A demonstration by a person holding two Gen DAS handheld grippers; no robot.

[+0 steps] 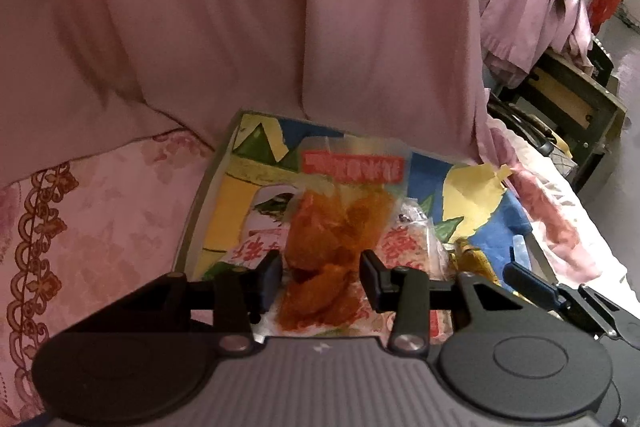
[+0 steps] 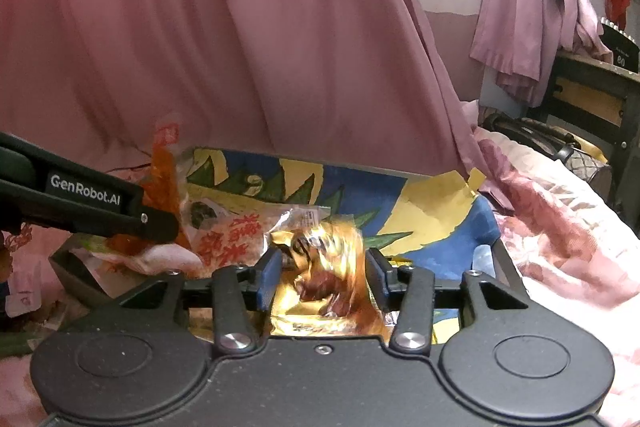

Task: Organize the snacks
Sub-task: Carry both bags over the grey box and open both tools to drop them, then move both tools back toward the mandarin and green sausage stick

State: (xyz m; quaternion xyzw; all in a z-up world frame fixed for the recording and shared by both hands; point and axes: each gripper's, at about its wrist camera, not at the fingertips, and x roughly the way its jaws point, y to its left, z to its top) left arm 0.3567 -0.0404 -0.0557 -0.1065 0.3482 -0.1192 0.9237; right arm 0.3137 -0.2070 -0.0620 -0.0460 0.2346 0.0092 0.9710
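Note:
My left gripper (image 1: 320, 273) is shut on a clear snack bag of orange-red pieces with a red label (image 1: 340, 227), held over a colourful tray (image 1: 224, 195). The same bag (image 2: 164, 183) shows in the right wrist view behind the left gripper's arm (image 2: 80, 203). My right gripper (image 2: 322, 275) is shut on a shiny gold snack packet (image 2: 328, 267) above the tray's blue and yellow surface (image 2: 420, 211). A white packet with red characters (image 2: 228, 231) lies on the tray between the two grippers; it also shows in the left wrist view (image 1: 404, 247).
The tray rests on a bed with a pink floral cover (image 1: 100, 211). A pink curtain (image 1: 240, 27) hangs close behind it. At the right stand a wooden frame (image 1: 568, 99) and hanging clothes (image 2: 532, 7). My right gripper's arm (image 1: 560, 291) shows in the left wrist view.

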